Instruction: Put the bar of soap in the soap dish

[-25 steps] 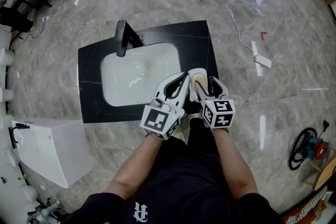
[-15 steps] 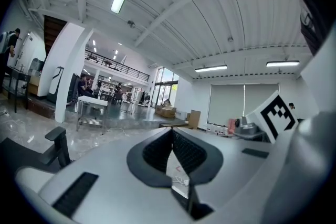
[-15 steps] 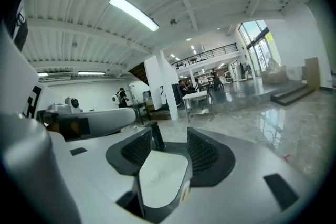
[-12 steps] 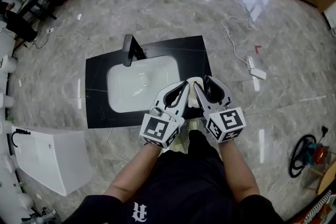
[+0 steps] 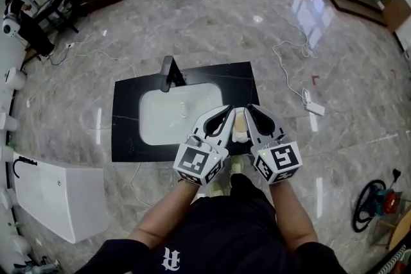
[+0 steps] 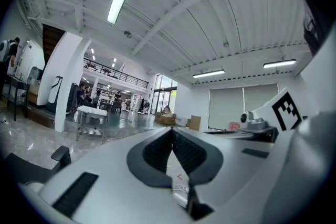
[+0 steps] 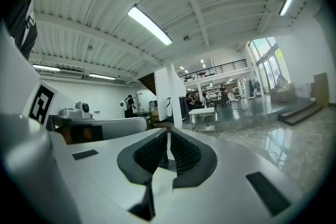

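Down below, the soap (image 5: pixel 239 123) lies in its dish (image 5: pixel 239 137) on the black bench (image 5: pixel 128 131), right of the sink (image 5: pixel 151 131). It shows in the gap between the two hand-held grippers, which are held well above it. Only the head view shows it. The gripper views look level across a hall instead. The left hand-held gripper (image 5: pixel 226 113) is pinched together and empty. The right hand-held gripper (image 5: pixel 251 111) is closing, its jaws nearly together with nothing between.

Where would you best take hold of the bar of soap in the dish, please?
Probably across its two long sides, coming straight down from above: the bar of soap lies flat in the soap dish, whose rim likely blocks a sideways approach.
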`<act>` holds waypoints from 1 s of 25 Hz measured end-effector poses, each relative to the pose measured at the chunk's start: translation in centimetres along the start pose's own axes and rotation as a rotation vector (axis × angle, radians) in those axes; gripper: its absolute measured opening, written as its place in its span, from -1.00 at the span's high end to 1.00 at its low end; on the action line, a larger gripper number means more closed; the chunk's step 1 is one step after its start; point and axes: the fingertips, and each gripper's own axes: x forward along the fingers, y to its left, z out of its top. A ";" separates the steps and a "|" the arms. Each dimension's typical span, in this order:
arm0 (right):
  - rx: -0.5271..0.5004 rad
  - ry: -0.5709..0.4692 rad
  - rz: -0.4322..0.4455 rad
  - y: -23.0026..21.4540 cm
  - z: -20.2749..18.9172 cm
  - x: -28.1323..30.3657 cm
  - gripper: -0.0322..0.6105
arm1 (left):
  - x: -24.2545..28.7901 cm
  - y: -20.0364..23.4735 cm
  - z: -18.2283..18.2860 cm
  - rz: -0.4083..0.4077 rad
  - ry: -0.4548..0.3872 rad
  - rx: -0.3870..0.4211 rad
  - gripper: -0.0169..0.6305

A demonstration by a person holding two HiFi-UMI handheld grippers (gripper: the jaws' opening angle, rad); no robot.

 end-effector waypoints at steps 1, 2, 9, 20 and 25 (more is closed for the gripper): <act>-0.006 -0.003 -0.002 0.1 0.3 -0.1 0.82 | -0.1 -0.1 0.2 -0.002 -0.003 0.000 0.93; -0.013 -0.007 -0.004 0.2 0.6 -0.2 0.84 | -0.2 -0.2 0.4 -0.003 -0.006 -0.001 0.93; -0.048 -0.016 -0.009 1.0 1.8 -0.7 0.87 | -0.8 -1.0 1.4 -0.012 -0.021 0.011 0.93; -0.078 -0.019 -0.021 1.9 2.2 -1.3 0.87 | -1.6 -1.6 1.0 -0.015 -0.022 0.012 0.93; -0.090 -0.031 -0.021 2.0 2.2 -1.9 0.87 | -1.7 -2.0 1.2 -0.016 -0.024 0.015 0.93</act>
